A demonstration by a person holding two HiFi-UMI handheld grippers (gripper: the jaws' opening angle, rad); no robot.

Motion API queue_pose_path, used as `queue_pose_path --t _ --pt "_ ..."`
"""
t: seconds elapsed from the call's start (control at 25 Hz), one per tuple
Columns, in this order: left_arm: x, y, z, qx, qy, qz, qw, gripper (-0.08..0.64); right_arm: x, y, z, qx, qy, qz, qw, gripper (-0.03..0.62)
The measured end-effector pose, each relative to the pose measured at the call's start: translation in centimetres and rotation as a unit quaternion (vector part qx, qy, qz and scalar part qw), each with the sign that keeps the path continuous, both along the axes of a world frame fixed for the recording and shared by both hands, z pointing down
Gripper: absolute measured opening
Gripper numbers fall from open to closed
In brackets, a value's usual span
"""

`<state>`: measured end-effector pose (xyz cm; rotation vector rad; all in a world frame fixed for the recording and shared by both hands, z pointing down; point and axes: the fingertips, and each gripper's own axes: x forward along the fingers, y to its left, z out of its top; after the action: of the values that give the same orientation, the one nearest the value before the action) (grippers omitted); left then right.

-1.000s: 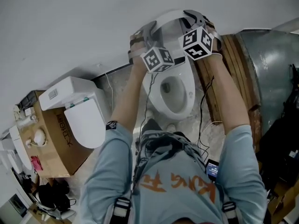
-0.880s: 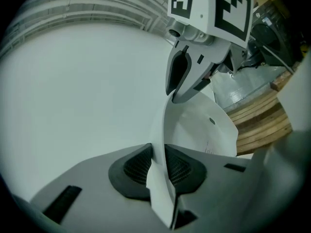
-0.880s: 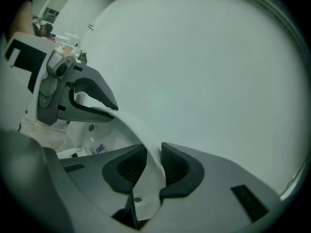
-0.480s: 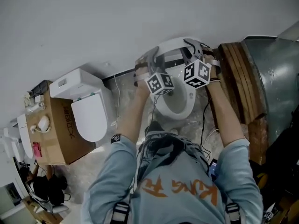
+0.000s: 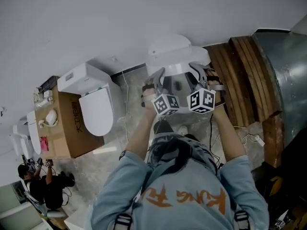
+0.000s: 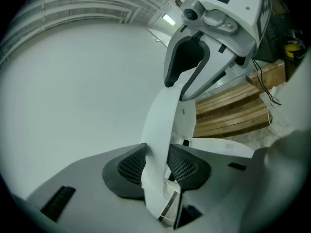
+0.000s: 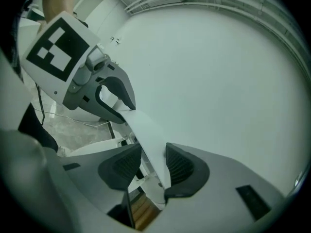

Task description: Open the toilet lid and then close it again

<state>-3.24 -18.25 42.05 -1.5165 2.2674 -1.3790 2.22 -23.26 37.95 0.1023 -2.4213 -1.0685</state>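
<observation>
The white toilet (image 5: 175, 49) stands against the wall, its lid (image 5: 178, 83) tipped down over the bowl. My left gripper (image 5: 160, 78) is at the lid's left rim and my right gripper (image 5: 196, 76) at its right rim, their marker cubes toward me. In the left gripper view the lid's thin edge (image 6: 163, 125) runs between my left gripper's (image 6: 158, 166) pads, leaning on the left pad. In the right gripper view the edge (image 7: 146, 130) crosses my right gripper's (image 7: 153, 166) jaws with a dark gap beside it. Both grippers' jaws have just been opening around the rim.
A second white toilet (image 5: 96, 107) stands to the left beside a cardboard box (image 5: 62, 123). Wooden planks (image 5: 235, 75) and a grey metal sheet (image 5: 283, 71) lean at the right. A cable (image 5: 249, 138) lies on the floor. People crouch at the far lower left (image 5: 43, 186).
The lid has swung from upright down over the bowl, hiding the bowl's opening. Both grippers came down and toward me with it.
</observation>
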Motion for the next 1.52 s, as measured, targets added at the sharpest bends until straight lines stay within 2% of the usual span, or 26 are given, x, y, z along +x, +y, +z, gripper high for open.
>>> queue_pose_path --t 0.12,0.28,0.44,0.68,0.72,0.76,0.8,0.84,0.88,0.96,1.12,1.28,1.52 --pt "2.3 2.1 2.9 -0.033 0.019 0.01 0.9992 0.164 2.4 2.3 2.8 -0.03 0.02 -0.014 0.999 0.186" --pt "6.2 4.8 7.0 -0.076 0.05 0.014 0.9957 0.176 6.2 4.9 7.5 -0.042 0.052 -0.025 0.997 0.192" --pt "9.6 6.8 10.7 -0.122 0.052 0.025 0.9909 0.178 9.8 6.8 11.3 -0.079 0.066 -0.019 0.995 0.179" --pt "11.1 8.2 14.7 -0.138 0.078 0.029 0.9869 0.184 11.2 7.7 15.0 -0.149 0.055 -0.016 0.987 0.158" --pt "11.4 8.4 15.7 -0.148 0.085 0.036 0.9846 0.186 11.4 7.6 15.9 -0.173 0.054 -0.007 0.983 0.082" --pt "11.6 8.7 16.8 -0.157 0.091 0.038 0.9827 0.184 11.7 7.4 16.9 -0.2 0.055 0.004 0.978 0.044" --pt "11.5 9.0 17.9 -0.161 0.095 0.029 0.982 0.174 12.0 7.4 18.0 -0.224 0.056 0.012 0.973 0.034" --pt "10.9 9.2 19.1 -0.161 0.099 0.01 0.9818 0.048 12.2 7.3 19.2 -0.242 0.054 0.02 0.969 0.029" --pt "10.2 9.5 20.3 -0.161 0.107 -0.012 0.9811 0.031 12.3 7.4 20.2 -0.254 0.051 0.028 0.966 0.026" --pt "9.4 10.1 22.6 -0.16 0.126 -0.034 0.9783 0.031 12.4 7.8 22.3 -0.265 0.051 0.048 0.962 0.025" --pt "9.6 11.1 27.1 -0.152 0.147 -0.039 0.9766 0.031 12.6 8.6 27.2 -0.291 0.061 0.093 0.95 0.02" --pt "10.4 11.4 31.2 -0.163 0.179 -0.049 0.9691 0.031 13.8 9.1 31.7 -0.311 0.066 0.128 0.939 0.015" --pt "11.1 12.2 36.5 -0.16 0.21 -0.065 0.9623 0.029 14.5 9.9 37.5 -0.313 0.091 0.152 0.933 0.014"
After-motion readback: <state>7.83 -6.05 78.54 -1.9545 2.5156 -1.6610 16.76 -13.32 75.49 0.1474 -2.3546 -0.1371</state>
